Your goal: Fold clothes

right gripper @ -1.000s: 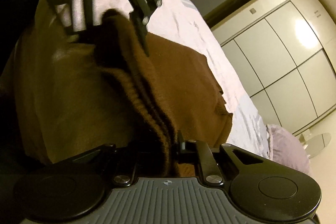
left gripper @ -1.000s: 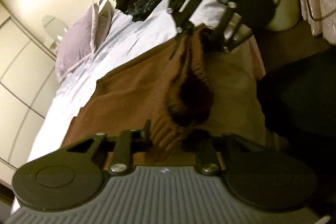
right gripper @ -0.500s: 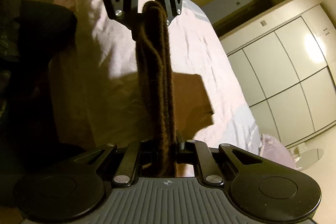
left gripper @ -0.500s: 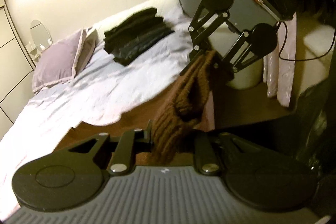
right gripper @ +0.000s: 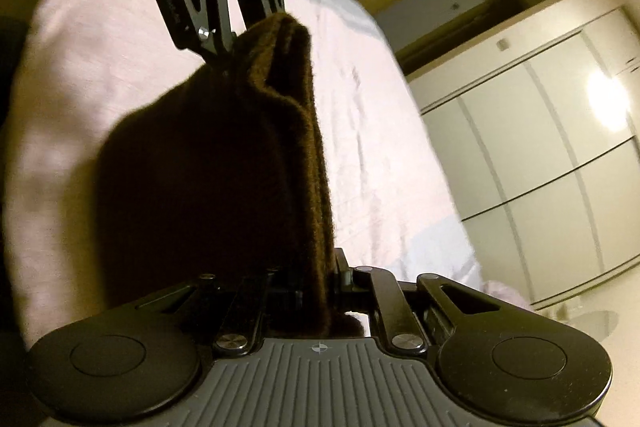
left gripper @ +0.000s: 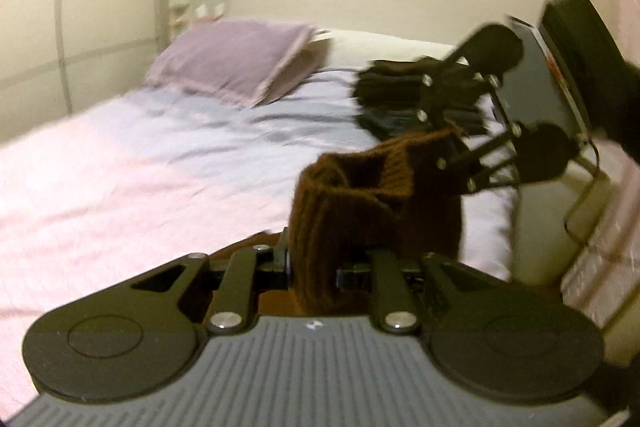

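The right hand-held gripper fills the bottom of the view, its jaws pinched on the ribbed edge of a dark brown knitted garment. The knit runs up and away from it as a folded band — to the left hand-held gripper, which points back toward the camera and clamps the far end. The garment hangs slack between the two, above the bed, whose pale sheet shows on both sides of it. Beyond the bed's right edge stands a white wardrobe with a bright glare on one door — past the bed's far end, a dark opening in the wall.
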